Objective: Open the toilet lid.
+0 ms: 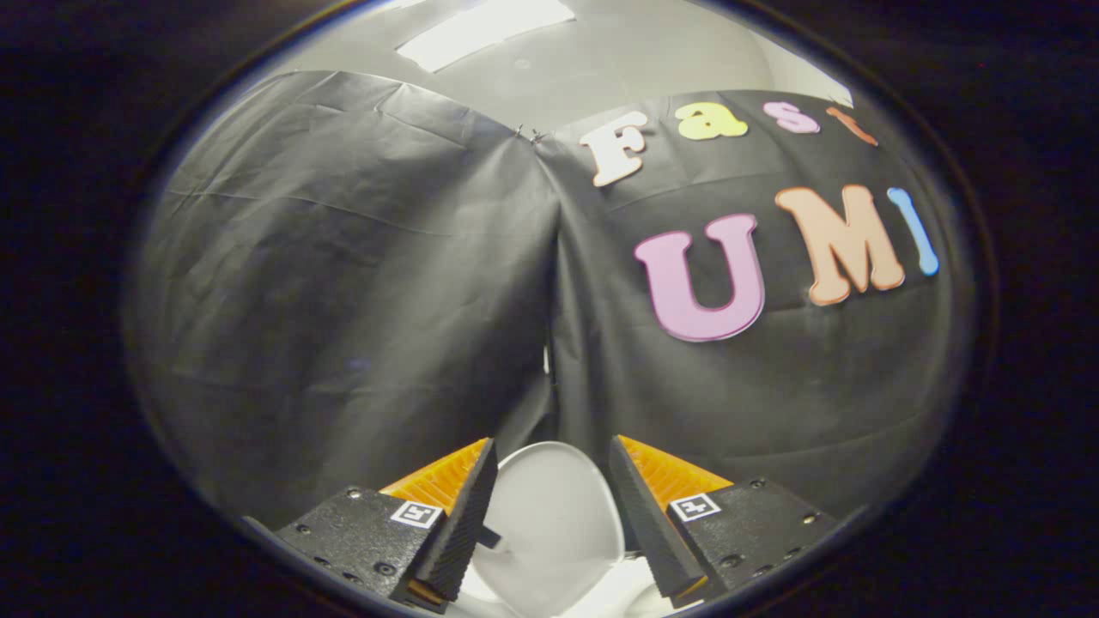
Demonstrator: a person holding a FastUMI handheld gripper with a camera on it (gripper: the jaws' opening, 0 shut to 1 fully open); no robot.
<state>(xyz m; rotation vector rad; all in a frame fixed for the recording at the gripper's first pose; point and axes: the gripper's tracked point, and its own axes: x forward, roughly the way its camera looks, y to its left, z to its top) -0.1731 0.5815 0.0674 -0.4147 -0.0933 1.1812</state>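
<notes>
No readable word, brand or number turned up. Square black-and-white coded marker [416, 513] sat on left finger block, second marker [695, 506] on right finger block, both pattern only, no letters or digits to make out. Fingers of gripper [551, 441] stood apart, clamping nothing, white toilet lid [554, 524] between them

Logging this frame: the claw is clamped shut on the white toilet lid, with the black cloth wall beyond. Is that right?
Not quite. In the gripper view the claw is open, its fingers spread apart, with the white toilet lid showing in the gap between them, not clamped. The black cloth wall does lie beyond.
</notes>
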